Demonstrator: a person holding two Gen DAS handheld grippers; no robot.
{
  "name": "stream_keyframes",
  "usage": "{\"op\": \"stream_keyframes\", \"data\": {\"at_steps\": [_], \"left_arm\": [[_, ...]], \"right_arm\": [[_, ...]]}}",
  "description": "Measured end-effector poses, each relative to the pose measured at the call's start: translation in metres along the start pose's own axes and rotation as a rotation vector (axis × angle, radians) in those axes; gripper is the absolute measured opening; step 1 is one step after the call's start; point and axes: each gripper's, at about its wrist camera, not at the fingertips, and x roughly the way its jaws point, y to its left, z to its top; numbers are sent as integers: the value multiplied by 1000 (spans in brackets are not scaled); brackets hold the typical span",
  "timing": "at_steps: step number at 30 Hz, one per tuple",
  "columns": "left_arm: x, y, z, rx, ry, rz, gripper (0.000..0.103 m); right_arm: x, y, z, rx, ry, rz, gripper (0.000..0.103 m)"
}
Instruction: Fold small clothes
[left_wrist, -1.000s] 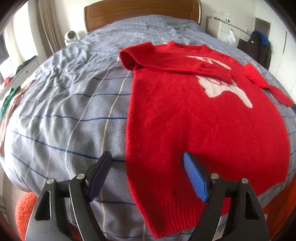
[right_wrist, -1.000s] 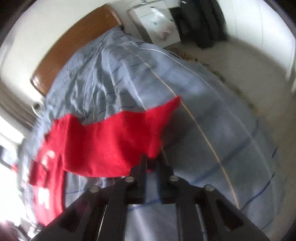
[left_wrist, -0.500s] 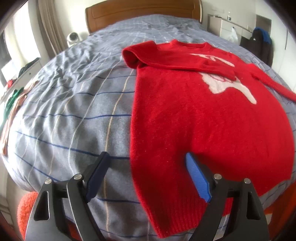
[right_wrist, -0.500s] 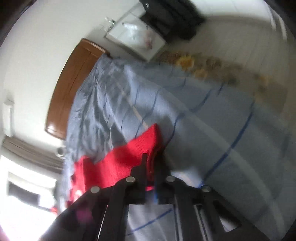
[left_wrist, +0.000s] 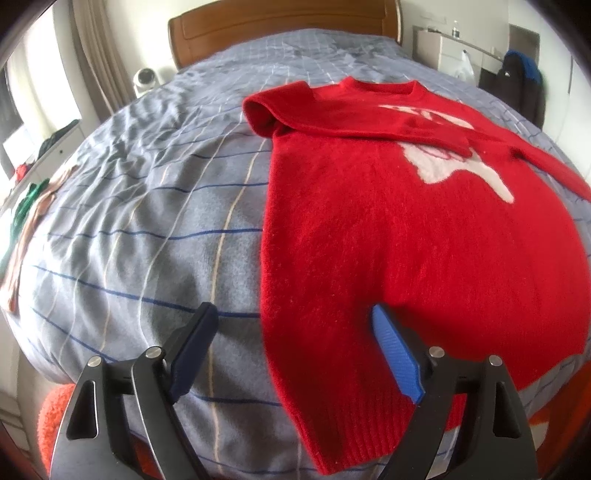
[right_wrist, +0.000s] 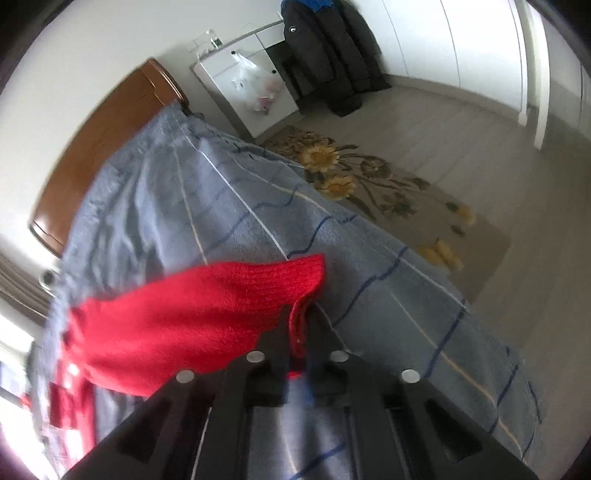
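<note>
a red sweater (left_wrist: 406, 229) lies face up on the bed (left_wrist: 147, 206), its collar toward the wooden headboard (left_wrist: 280, 26) and its hem hanging close to the foot edge. the sleeve on the headboard-left side is already laid across the chest, partly covering the white motif (left_wrist: 461, 162). the other sleeve (right_wrist: 207, 317) is the one being worked on, so i judge the step in hand to be the second sleeve fold.

the right gripper (right_wrist: 299, 332) has its jaws pinched together on the cuff of that sleeve, the ribbed end bunched between them and the rest of the sleeve trailing back toward the body of the sweater, lifted off the bedspread near the bed's side edge, with the flowered rug (right_wrist: 373, 184) on the floor beyond. the view there is somewhat blurred, so how high the cuff sits i cannot say.

the left gripper (left_wrist: 291, 347) hovers with its jaws wide apart above the hem corner nearest the foot of the bed, one finger (left_wrist: 192, 347) over bare bedspread, the blue-padded one (left_wrist: 395, 354) over the knit, holding nothing.

the next move, as i see it, calls for carrying the cuff across the chest to lie over the first sleeve, keeping it taut enough not to wrinkle. the left gripper seems ready to pin or take the hem for the fold upward afterward.
</note>
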Motion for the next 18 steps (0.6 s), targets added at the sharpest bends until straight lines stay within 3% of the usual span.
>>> {"op": "stream_keyframes", "data": {"at_steps": [2,4,7,9,11,14,16,18], "left_arm": [[0,-1,0,10,-5,7,86],[0,-3,0,20,-10,14,87],[0,-5,0,24,-12,22,88],[-1,-5,1,20,0,22,88],[-6,-3,7,21,16,18,88],[-34,-2,30,53,-39,-4,88],[-56,-7,56,118,-110,-28,92],[-68,-25,84,223,-175,-58,95]], "right_arm": [[-18,-5,6,5,-44,-42,26],[-37,-5,7,-3,-90,-54,26],[-47,10,6,-52,-93,39,26],[-39,21,2,-69,-48,135,26],[-23,31,-6,-96,13,166,27],[8,26,-21,-104,107,79,23],[-1,29,-26,-118,49,45,21],[-21,49,-39,-214,-23,-25,25]]}}
